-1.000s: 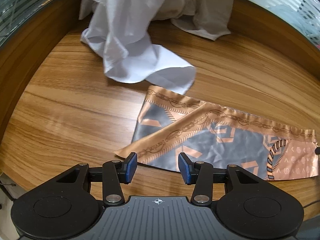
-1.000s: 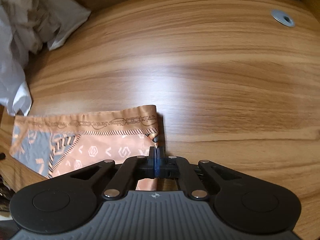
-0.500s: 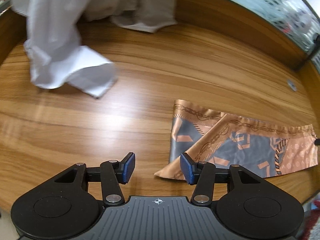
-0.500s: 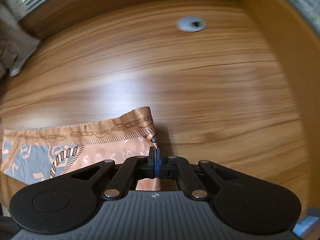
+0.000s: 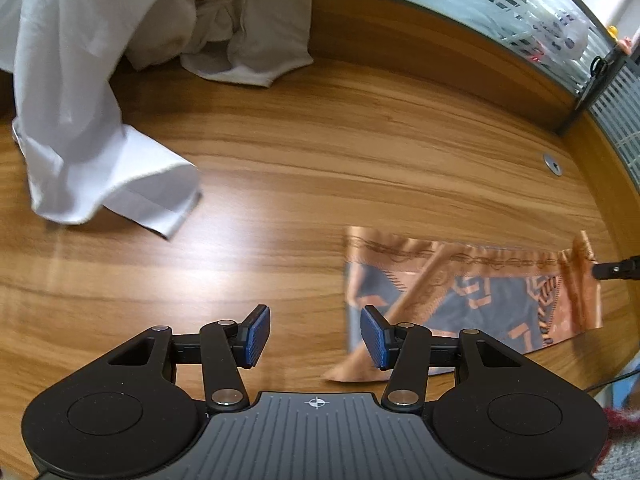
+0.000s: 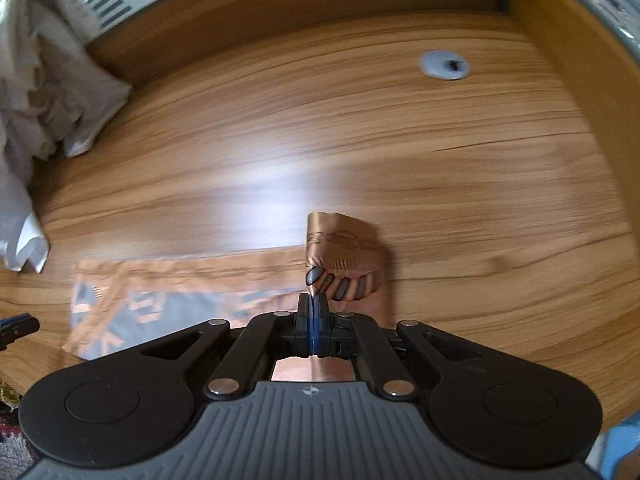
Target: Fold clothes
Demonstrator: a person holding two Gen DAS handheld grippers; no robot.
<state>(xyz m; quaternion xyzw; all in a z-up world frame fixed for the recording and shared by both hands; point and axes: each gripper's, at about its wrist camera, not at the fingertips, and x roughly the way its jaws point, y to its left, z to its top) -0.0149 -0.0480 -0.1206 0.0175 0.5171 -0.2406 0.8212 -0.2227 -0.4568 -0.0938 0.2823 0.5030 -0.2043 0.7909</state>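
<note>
Right wrist view: right gripper (image 6: 313, 300) jaws pinch the scarf (image 6: 180, 284) corner — left gripper (image 5: 314, 338) jaws wide.

No legible text, label, brand or number is seen; the script along the scarf (image 6: 344, 240) border cannot be read.
</note>
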